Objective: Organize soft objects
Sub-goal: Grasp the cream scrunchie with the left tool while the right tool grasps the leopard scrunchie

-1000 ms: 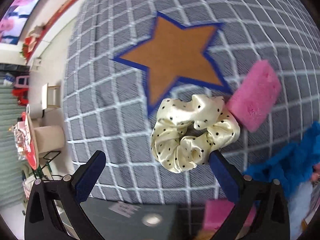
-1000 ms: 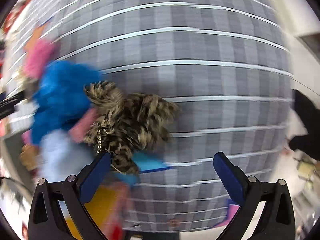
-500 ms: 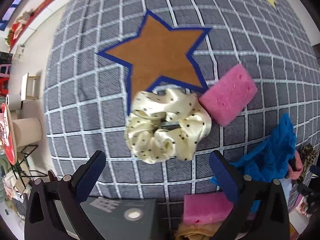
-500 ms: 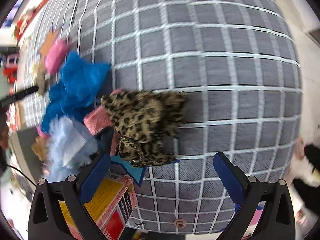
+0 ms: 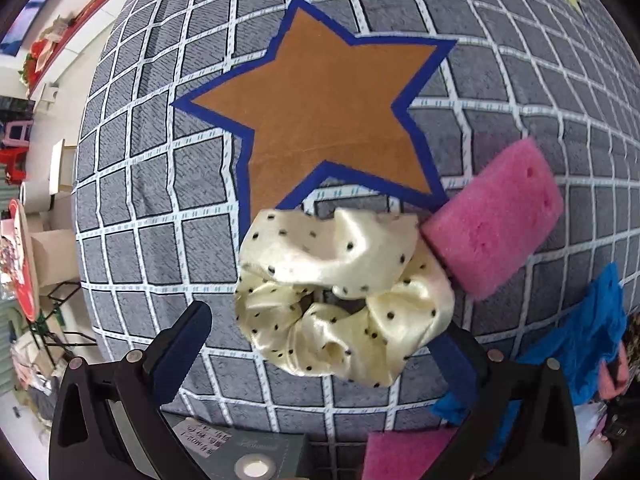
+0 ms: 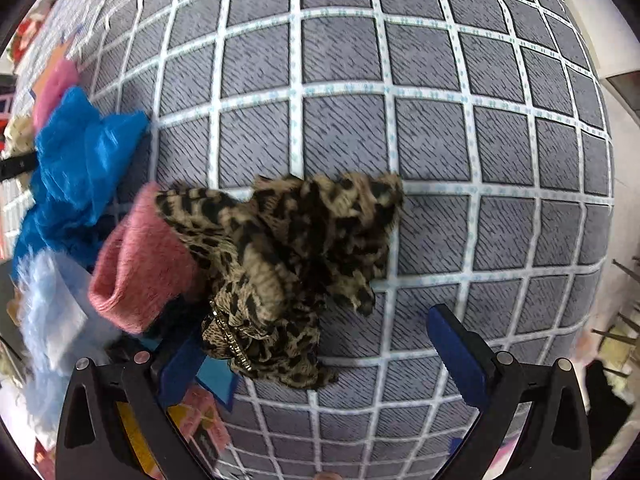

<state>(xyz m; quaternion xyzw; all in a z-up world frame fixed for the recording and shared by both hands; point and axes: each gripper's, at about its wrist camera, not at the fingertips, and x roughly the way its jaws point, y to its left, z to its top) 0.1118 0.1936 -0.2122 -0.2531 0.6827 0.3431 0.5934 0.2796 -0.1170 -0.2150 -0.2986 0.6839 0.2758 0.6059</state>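
Note:
A cream satin scrunchie with black dots lies on the grey checked rug, just ahead of my open left gripper; its lower edge reaches between the fingers. A pink sponge touches the scrunchie's right side. In the right wrist view a leopard-print cloth with a pink knitted piece lies in front of my open right gripper, toward its left finger. A blue fuzzy cloth and a pale blue fluffy item lie to the left.
An orange star with a blue border is sewn into the rug beyond the scrunchie. A second pink sponge and a grey device sit below the left gripper. A colourful box lies under the right gripper.
The left gripper has come closer to the scrunchie, which now looms larger and reaches between the fingers. The right gripper has also closed in on the leopard-print cloth.

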